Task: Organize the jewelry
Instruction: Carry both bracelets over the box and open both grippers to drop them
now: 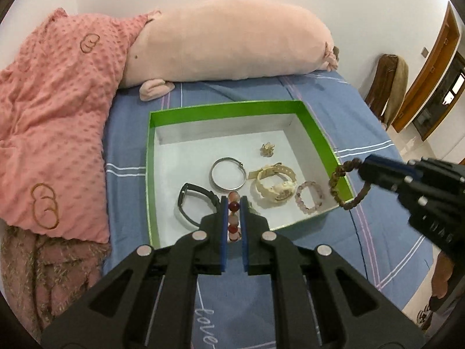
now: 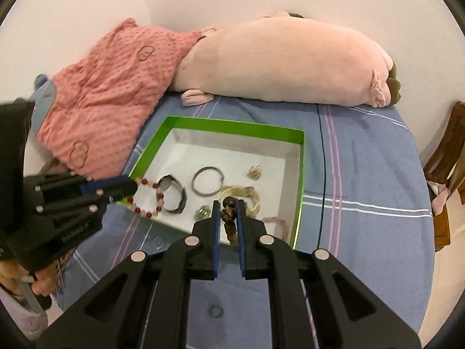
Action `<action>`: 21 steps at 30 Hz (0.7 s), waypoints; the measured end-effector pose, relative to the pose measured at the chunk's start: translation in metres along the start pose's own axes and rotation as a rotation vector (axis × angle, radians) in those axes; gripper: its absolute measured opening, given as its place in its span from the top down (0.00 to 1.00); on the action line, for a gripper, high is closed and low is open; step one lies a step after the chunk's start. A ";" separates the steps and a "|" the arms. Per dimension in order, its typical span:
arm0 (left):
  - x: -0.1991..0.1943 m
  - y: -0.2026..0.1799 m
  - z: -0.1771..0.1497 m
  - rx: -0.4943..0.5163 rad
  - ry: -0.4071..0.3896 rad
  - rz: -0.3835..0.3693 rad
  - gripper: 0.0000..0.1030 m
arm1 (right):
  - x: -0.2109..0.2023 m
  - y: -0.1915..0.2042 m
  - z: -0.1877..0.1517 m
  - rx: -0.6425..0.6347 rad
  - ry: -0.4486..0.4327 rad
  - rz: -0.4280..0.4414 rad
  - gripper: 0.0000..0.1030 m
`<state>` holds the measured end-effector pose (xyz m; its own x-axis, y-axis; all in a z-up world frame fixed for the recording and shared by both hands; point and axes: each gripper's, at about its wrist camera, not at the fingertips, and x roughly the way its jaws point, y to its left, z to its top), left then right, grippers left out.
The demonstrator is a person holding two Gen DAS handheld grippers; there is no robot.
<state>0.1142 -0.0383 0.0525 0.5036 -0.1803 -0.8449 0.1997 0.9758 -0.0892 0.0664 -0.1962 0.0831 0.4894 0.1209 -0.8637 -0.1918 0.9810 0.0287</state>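
A red-and-pink beaded bracelet (image 1: 234, 218) is clamped in the left gripper (image 1: 233, 203) jaws and a brown wooden-bead bracelet (image 1: 345, 186) in the right gripper (image 2: 227, 206) jaws, above the half-filled green-rimmed white box (image 1: 223, 107), neither yet placed.

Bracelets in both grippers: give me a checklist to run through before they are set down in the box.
1. Left gripper grips the red bracelet: ok, beads sit between its fingers.
2. Right gripper grips the brown bracelet: ok, beads clamped.
3. Box open: ok, no lid on it.
4. Bare floor left in the box: ok, the far half is free; bangle, cream watch, pink bracelet and black watch lie in the near half.
5. Brown bracelet over the box: not ok, it hangs across the right wall.
6. Nothing left on the sheet: not ok, a ring lies there.
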 end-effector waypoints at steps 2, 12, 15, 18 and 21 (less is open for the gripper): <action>0.015 0.001 0.001 -0.004 0.028 0.005 0.93 | 0.010 -0.004 0.004 0.005 0.015 -0.010 0.90; 0.061 0.011 -0.001 -0.022 0.112 0.017 0.93 | 0.072 -0.012 -0.006 0.037 0.132 -0.037 0.90; 0.069 0.013 -0.002 -0.024 0.130 0.017 0.93 | 0.085 -0.015 -0.011 0.047 0.161 -0.044 0.90; 0.076 0.014 -0.004 -0.027 0.145 0.016 0.93 | 0.095 -0.018 -0.015 0.052 0.186 -0.048 0.90; 0.081 0.014 -0.005 -0.031 0.156 0.015 0.92 | 0.102 -0.018 -0.019 0.051 0.207 -0.051 0.90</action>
<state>0.1532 -0.0385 -0.0197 0.3688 -0.1469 -0.9178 0.1664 0.9819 -0.0903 0.1034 -0.2045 -0.0147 0.3112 0.0425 -0.9494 -0.1258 0.9921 0.0032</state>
